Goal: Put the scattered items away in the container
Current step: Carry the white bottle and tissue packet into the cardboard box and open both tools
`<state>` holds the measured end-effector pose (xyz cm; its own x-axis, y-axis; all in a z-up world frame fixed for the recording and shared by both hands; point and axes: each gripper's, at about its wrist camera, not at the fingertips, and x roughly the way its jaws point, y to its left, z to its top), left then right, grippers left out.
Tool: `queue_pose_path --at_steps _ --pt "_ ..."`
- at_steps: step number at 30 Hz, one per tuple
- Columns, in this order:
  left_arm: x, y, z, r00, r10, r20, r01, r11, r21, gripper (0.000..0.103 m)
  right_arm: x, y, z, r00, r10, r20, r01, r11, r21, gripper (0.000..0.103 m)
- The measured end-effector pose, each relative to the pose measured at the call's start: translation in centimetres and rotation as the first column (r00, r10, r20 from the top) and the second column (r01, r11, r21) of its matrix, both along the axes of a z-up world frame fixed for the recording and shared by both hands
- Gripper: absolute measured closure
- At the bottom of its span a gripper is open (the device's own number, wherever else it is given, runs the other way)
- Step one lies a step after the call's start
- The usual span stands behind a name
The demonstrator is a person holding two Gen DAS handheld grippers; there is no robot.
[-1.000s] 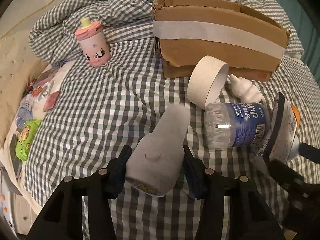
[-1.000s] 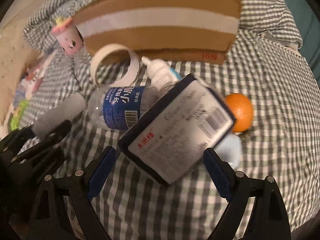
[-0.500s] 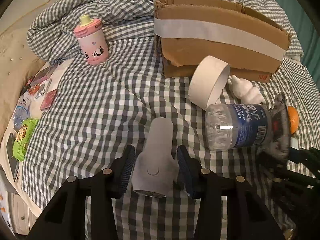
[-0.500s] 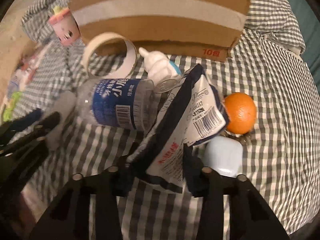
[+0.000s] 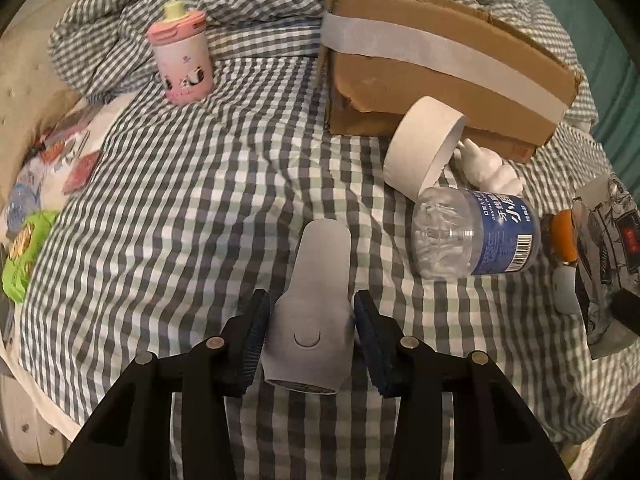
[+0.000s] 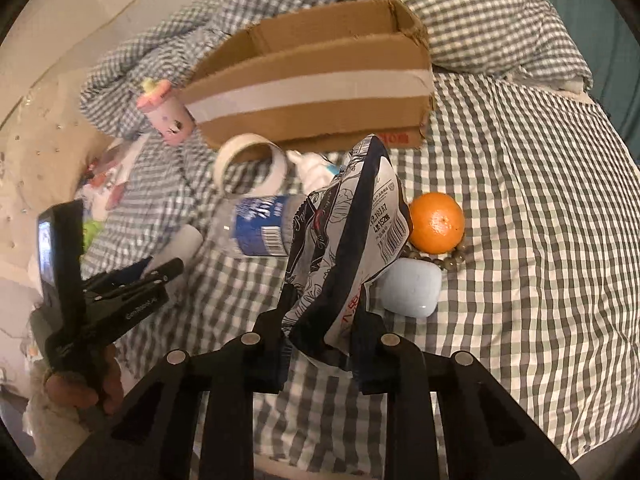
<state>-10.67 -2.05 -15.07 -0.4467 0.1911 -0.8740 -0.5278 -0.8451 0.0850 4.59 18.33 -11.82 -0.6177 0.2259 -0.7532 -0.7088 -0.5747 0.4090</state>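
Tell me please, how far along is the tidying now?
Early stage. The visible part of the cardboard box shows nothing inside. In hand: the right gripper clamps a snack bag; the left gripper brackets a gray device. Left on the bed: water bottle, tape roll, orange, pink cup.

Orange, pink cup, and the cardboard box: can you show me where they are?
Orange (image 6: pixel 436 223), right wrist view, middle of its peel.
Pink cup (image 5: pixel 183 62), left wrist view, front of its body.
Cardboard box (image 6: pixel 320 92), right wrist view, white tape strip.
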Motion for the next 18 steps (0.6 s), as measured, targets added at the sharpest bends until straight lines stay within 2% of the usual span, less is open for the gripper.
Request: queue_pose_path --at_steps 4,9,13,18 --pt "0.7 -0.7 1.8 1.000 0.009 -0.029 -0.009 1.000 0.006 0.058 0.4 -0.8 1.4 1.000 0.007 -0.022 -0.007 1.000 0.025 0.080" --pt "1.9 -0.3 5.5 0.997 -0.011 -0.080 0.015 0.999 0.044 0.058 0.9 -0.9 2.9 0.999 0.004 -0.040 -0.003 0.999 0.041 0.080" --pt "2.3 1.2 8.5 0.991 -0.040 -0.127 0.049 0.997 0.065 0.058 1.2 0.1 5.3 0.998 -0.005 -0.058 0.009 0.997 0.077 0.080" --pt "1.8 4.8 12.1 0.976 -0.106 -0.188 0.124 0.989 0.085 0.058 0.2 3.7 9.4 0.995 -0.007 -0.099 0.021 0.990 0.143 0.080"
